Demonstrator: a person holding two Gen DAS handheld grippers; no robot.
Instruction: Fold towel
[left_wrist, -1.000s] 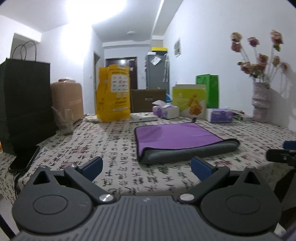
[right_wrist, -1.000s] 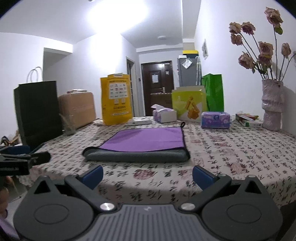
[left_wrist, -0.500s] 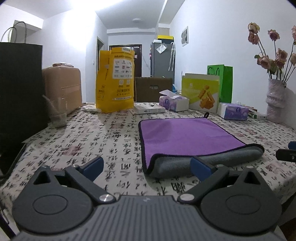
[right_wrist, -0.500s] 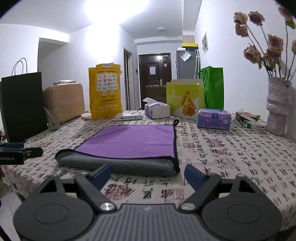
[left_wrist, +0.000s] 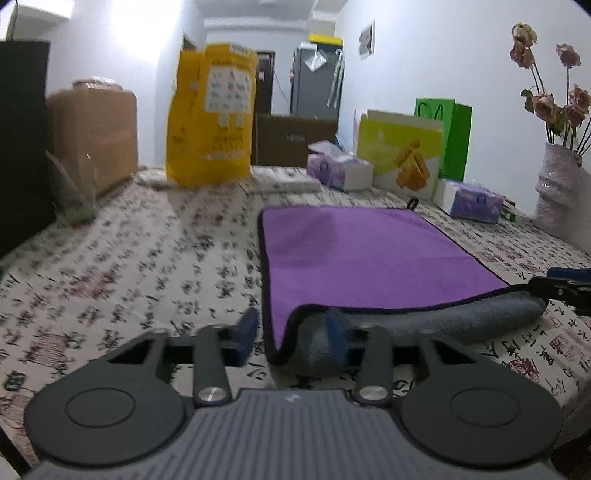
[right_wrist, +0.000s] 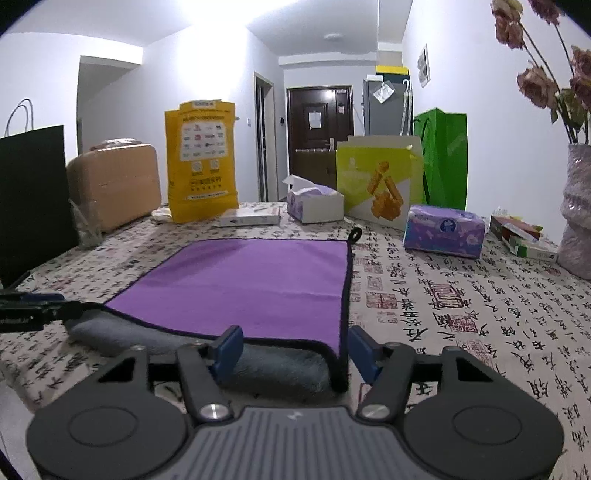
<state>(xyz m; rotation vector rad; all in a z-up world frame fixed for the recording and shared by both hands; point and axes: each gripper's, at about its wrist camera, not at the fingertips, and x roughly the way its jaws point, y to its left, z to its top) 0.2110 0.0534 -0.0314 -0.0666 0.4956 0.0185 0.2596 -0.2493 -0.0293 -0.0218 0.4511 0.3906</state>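
the purple towel (left_wrist: 369, 254) lies flat in the middle of the desk (left_wrist: 129, 258), already doubled over once, with its thick grey folded edge running along the bottom of both views. in the left wrist view the left hand-held gripper (left_wrist: 291, 334) sits low in the frame with its blue fingers (left_wrist: 246, 328) spread to either side of the towel's near left corner, where the dark hem curls up; nothing is pinched yet. in the right wrist view the right hand-held gripper (right_wrist: 293, 350) is likewise spread, one finger over the grey roll and the other just outside the near right corner, the hem standing between them. each tool shows in the other's view as a dark tip at the far end of the fold. the towel (right_wrist: 251, 280) looks soft, light and a bit plush, so i'd expect it to sag and drape the moment it is lifted, and the two layers could slide apart if only the top one is caught. the sensible hold seems to be right at those two near corners, pinching both layers through the hem. a yellow bag (right_wrist: 201, 158), tissue boxes (right_wrist: 443, 236) and a vase (right_wrist: 578, 210) stand toward the upper part of the frame, well apart from the towel's far edge.
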